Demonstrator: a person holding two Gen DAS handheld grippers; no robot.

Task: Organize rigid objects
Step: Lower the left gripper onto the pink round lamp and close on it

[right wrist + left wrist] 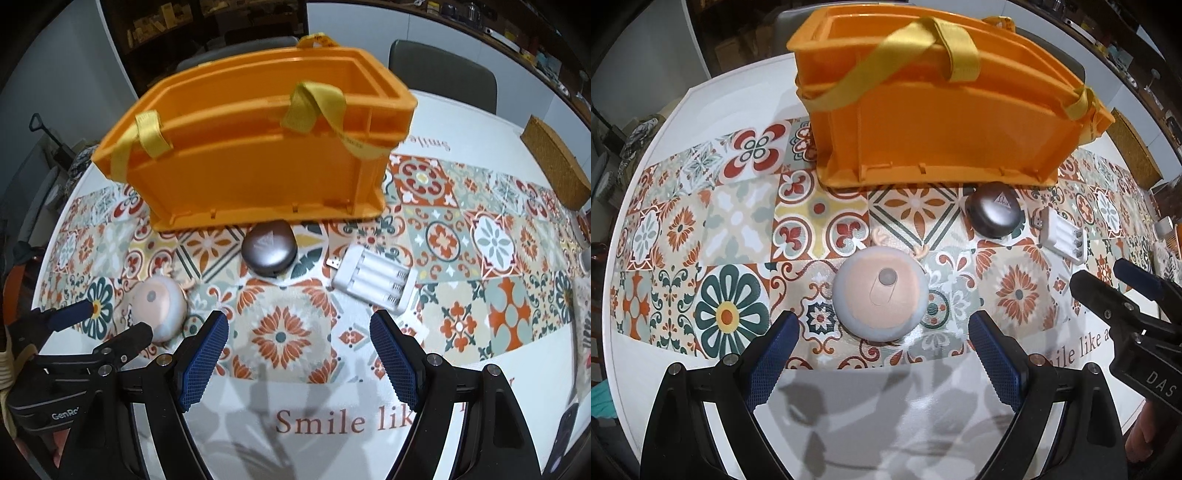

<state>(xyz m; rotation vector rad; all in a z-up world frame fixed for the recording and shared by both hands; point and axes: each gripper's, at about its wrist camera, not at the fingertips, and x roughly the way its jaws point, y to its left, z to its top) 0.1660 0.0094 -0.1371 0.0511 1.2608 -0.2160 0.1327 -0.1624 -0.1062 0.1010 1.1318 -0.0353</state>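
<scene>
A: Where do your left tongs stand?

B: Apart, with nothing between the blue pads. In the left wrist view the round pink-and-grey gadget lies just beyond their tips, at the centre of the frame, on the patterned worktop.

A: And your right tongs?

B: Also apart and empty. In the right wrist view they hang over a bare orange flower tile; the white battery charger lies just above the right pad, right of centre.

A: Where are the other pieces?

B: The dark grey rounded case sits at the middle of that frame, close against the foot of the orange crate, which fills the upper half with its yellow straps. The round gadget shows at lower left, beside your left tongs' tips.

A: Anything inside the crate?

B: You cannot tell from these angles.
</scene>
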